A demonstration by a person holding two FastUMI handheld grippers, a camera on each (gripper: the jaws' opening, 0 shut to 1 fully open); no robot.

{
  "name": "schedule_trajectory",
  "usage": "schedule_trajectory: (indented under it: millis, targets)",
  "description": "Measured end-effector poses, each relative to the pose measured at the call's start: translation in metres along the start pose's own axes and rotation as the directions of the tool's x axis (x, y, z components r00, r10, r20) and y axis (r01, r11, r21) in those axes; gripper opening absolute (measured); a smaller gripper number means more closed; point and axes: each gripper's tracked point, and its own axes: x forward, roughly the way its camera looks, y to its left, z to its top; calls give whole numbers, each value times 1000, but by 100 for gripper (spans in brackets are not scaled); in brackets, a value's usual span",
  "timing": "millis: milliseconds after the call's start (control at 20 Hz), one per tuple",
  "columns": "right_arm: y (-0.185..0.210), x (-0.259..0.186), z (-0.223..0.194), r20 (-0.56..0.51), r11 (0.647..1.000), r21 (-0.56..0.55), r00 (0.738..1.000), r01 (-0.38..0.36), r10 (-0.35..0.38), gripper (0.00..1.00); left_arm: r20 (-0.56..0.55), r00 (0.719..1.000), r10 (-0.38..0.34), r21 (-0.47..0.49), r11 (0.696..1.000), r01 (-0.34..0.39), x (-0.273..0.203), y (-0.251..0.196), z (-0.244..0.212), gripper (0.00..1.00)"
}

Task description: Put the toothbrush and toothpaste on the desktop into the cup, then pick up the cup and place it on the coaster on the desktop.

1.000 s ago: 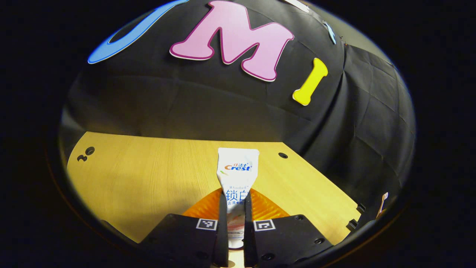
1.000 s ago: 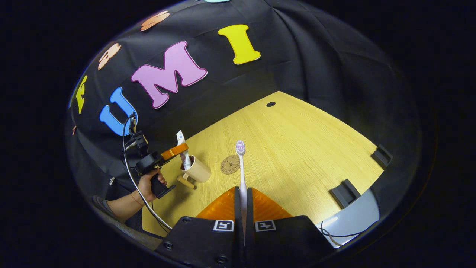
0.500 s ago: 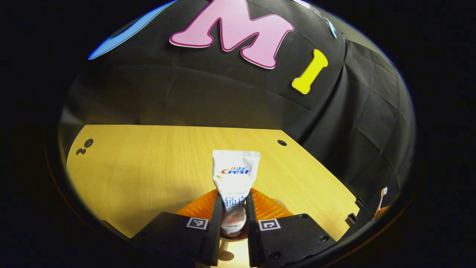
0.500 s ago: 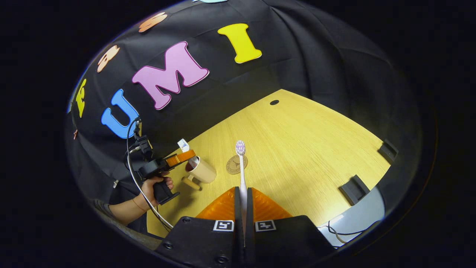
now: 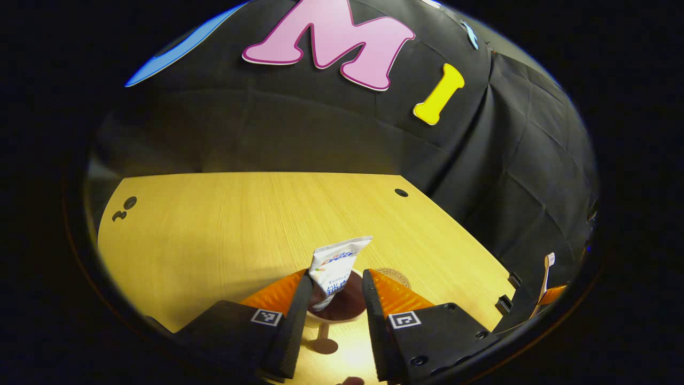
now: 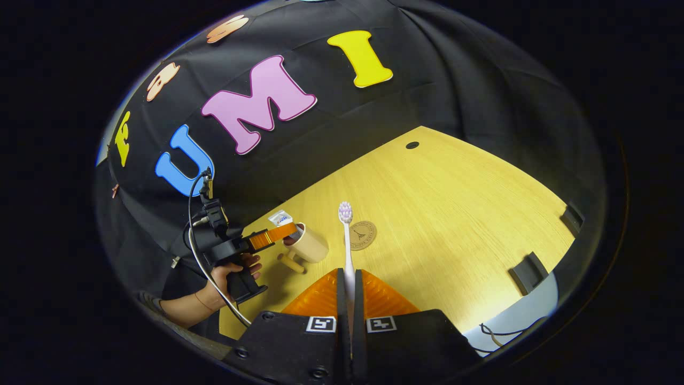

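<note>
In the left gripper view, the left claw (image 5: 331, 315) is released, its two fingers spread apart on either side of the cup (image 5: 335, 309), which stands on the wooden counter (image 5: 214, 230) right below it. The toothpaste (image 5: 334, 270) stands in the cup, tilted, its flat crimped end sticking up above the rim and touching neither finger. The round coaster (image 5: 394, 276) lies on the counter just beyond the cup, partly behind the right-hand finger. In the right gripper view, the right claw (image 6: 348, 315) is clenched on the handle of the toothbrush (image 6: 347, 240), held above the counter with the bristle head pointing away from the camera. Farther off, a hand (image 6: 235, 267) holds the left claw over the cup, whose handle points toward the counter's near edge; the coaster lies well apart from the cup
</note>
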Motion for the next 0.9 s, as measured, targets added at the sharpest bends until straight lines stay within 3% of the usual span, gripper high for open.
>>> schedule_trajectory:
  millis: [50,200,550,700,900]
  targets:
    - [8,4,2,2,1000,-4,1000,-22,22,6,0,1000,13,6,1000,-13,-7,3,1,61]
    - [36,27,14,3,995,-33,995,-98,98,6,0,998,56,26,998,-56,-29,15,-1,65]
    - [104,108,64,52,964,-15,963,-264,264,6,-5,997,74,11,997,-74,-97,13,-12,67]
    - [121,141,75,88,956,8,952,-295,293,6,5,997,80,-8,997,-80,-121,7,-15,67]
    - [125,176,87,175,962,9,948,-272,266,6,7,997,77,-18,997,-77,-139,4,-27,67]
